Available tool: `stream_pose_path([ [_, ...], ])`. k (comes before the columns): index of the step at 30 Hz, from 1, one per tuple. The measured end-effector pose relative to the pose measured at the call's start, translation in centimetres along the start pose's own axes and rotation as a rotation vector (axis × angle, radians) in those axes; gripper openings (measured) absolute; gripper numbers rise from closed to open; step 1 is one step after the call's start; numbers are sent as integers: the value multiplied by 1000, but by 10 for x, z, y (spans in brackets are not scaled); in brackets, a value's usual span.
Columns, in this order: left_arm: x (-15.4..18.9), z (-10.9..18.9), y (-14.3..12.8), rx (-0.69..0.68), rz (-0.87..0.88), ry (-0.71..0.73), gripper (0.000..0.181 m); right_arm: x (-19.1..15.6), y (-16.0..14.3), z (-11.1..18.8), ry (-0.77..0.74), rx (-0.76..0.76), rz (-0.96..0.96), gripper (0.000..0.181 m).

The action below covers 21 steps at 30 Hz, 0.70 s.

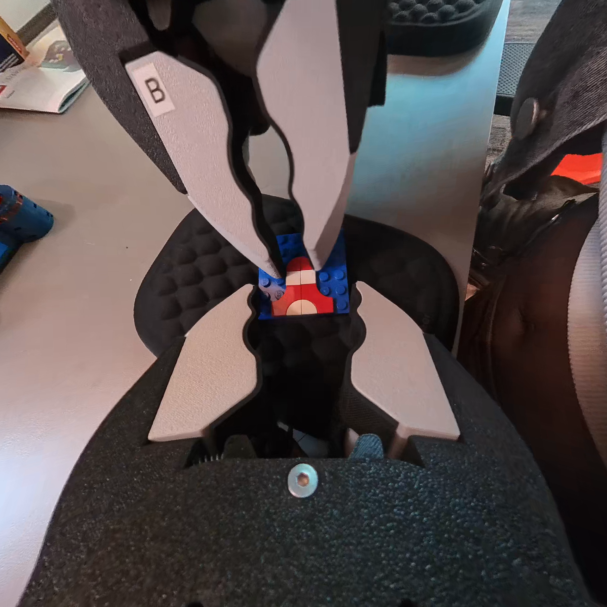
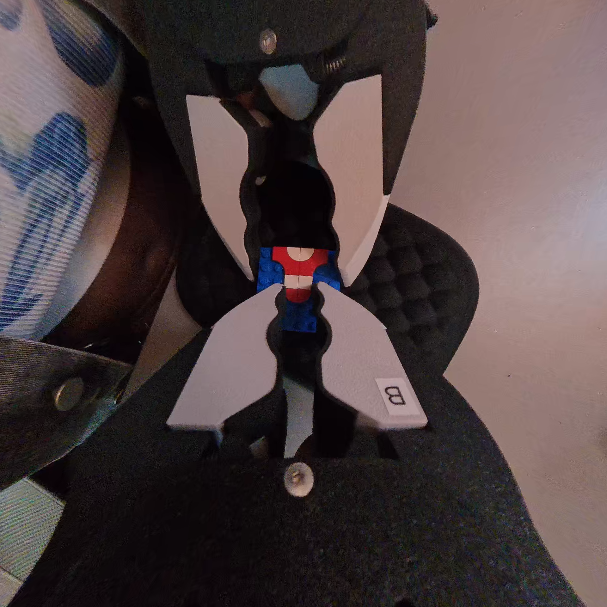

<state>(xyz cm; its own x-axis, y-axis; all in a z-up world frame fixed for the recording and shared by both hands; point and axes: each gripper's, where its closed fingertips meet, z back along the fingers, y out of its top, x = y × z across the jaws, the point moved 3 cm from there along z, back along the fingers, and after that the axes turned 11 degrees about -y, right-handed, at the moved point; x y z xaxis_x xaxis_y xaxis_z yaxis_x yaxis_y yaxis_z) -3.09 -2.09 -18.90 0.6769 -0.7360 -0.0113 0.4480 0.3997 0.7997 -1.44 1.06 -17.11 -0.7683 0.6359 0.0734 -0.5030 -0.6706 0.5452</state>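
A blue studded plate [image 1: 335, 282] carries a red and white tile pattern [image 1: 305, 295]. My left gripper [image 1: 303, 287] is shut on the plate, one fingertip against each side edge, and holds it over a black dimpled pad [image 1: 197, 272]. My right gripper [image 1: 297, 267] reaches in from the far side, its tips closed on the rounded red tile [image 1: 300, 262] at the pattern's far end. In the right wrist view my right gripper [image 2: 299, 286] pinches that red tile [image 2: 297, 294], and the left gripper [image 2: 299, 279] clamps the blue plate [image 2: 272, 272] from above.
The pad [image 2: 410, 279] lies on a pale table [image 1: 82, 295]. A booklet [image 1: 39, 82] lies at the far left, and a blue object [image 1: 19, 216] at the left edge. A second black pad [image 1: 433, 26] lies farther back. A person's dark clothing [image 1: 558, 98] fills the right side.
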Motion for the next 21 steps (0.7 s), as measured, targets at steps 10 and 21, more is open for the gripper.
stream_pose_path([
  [10,3,-2,-1,-20,-11,69,52,-9,-1,-4,-213,-9,-24,16],
  [21,3,-2,-1,-27,11,118,52,-17,-3,-2,-452,89,-193,14],
])
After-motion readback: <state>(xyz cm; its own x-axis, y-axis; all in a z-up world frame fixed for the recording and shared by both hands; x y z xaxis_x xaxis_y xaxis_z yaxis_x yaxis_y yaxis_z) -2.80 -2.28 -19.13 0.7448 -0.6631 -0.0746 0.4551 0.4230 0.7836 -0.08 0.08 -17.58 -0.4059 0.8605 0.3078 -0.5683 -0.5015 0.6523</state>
